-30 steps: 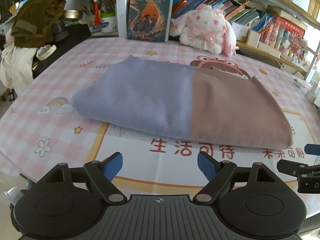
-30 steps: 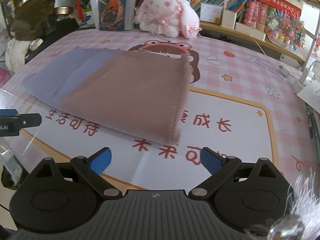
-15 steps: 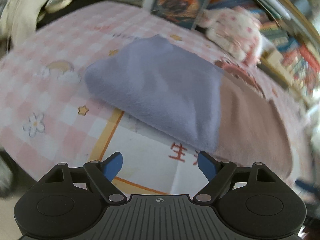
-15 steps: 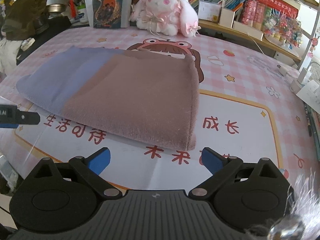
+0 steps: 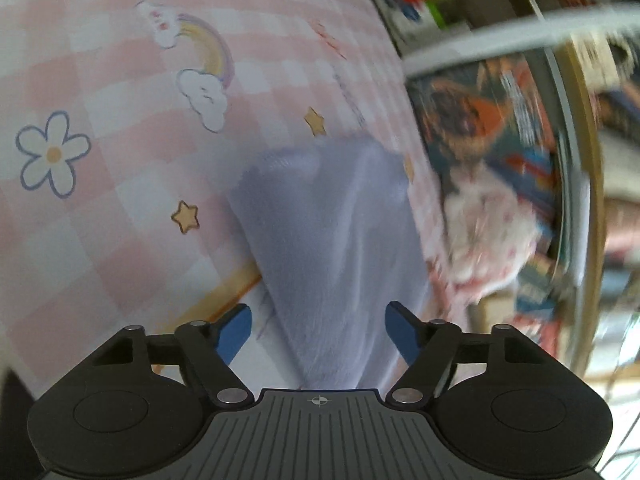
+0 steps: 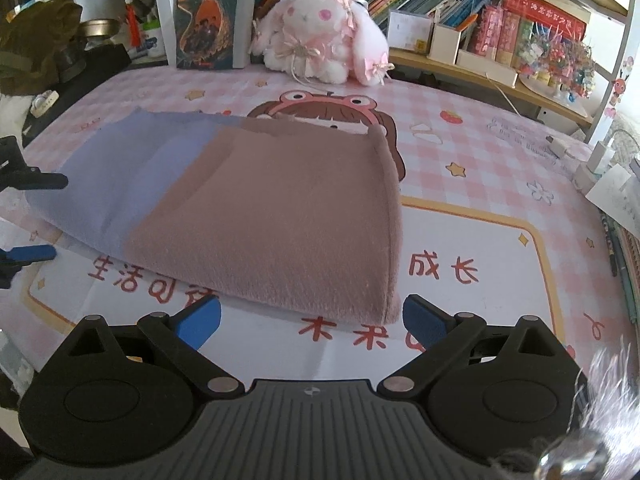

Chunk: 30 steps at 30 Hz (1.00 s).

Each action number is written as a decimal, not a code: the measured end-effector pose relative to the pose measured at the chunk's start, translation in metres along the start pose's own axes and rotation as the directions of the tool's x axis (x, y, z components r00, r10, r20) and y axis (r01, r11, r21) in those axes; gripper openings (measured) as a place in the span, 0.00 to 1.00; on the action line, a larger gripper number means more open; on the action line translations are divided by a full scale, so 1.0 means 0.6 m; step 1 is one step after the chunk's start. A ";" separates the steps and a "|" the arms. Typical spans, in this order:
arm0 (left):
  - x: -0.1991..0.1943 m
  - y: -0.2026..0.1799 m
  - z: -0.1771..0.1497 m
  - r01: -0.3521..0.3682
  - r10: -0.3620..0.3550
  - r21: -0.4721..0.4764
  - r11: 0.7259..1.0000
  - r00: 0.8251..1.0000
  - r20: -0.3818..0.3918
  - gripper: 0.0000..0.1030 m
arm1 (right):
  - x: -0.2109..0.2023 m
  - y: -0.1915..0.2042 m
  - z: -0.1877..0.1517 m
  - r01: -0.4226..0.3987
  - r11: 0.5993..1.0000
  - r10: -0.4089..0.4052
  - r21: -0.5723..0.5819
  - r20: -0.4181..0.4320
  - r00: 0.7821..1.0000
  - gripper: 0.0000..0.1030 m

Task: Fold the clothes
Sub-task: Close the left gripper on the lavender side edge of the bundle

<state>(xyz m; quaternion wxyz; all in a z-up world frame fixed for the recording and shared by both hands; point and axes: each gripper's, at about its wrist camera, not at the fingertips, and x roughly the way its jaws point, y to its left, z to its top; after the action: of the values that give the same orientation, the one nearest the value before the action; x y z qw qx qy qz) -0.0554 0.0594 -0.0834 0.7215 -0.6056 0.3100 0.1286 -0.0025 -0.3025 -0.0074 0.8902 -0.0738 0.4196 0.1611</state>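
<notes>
A folded cloth [image 6: 260, 208], lavender on its left part and brown on its right, lies flat on the pink checked table mat [image 6: 480, 240]. My left gripper [image 5: 318, 328] is rolled on its side at the lavender end [image 5: 332, 240]. Its jaws are closing with that end between them, and the blue pads do not press on it. From the right wrist view the left gripper [image 6: 54, 216] straddles the cloth's left edge. My right gripper [image 6: 312, 320] stands open just in front of the brown near corner, with nothing between its fingers.
A pink and white plush rabbit [image 6: 320, 44] and an upright book [image 6: 206, 20] stand at the table's back edge, before crowded bookshelves. Dark clothes [image 6: 32, 40] are piled at the far left. Chargers and papers [image 6: 592, 160] lie at the right edge.
My left gripper has rolled onto its side and swung round to the cloth's lavender end, its jaws narrowing. The right gripper has crept closer to the brown corner.
</notes>
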 end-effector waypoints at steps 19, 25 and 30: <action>0.041 0.007 0.048 -0.020 0.026 -0.108 0.994 0.998 0.051 0.34 | -0.006 -0.011 0.014 0.143 0.981 -0.145 0.135 0.011 0.989 0.88; 0.032 -0.029 0.037 -0.014 0.003 0.098 0.995 0.994 0.107 0.13 | 0.007 -0.041 0.017 0.189 0.947 -0.187 0.258 -0.031 0.982 0.60; 0.037 -0.054 0.039 -0.039 0.007 0.315 0.948 0.995 0.101 0.14 | 0.016 -0.052 0.019 0.207 0.929 -0.200 0.307 -0.056 0.978 0.55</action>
<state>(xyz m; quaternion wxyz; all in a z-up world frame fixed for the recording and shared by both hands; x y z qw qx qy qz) -0.0132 0.0699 -0.0696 0.8222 -0.4712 0.2978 0.1152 0.0226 -0.3267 -0.0075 0.8976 0.0225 0.4402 -0.0010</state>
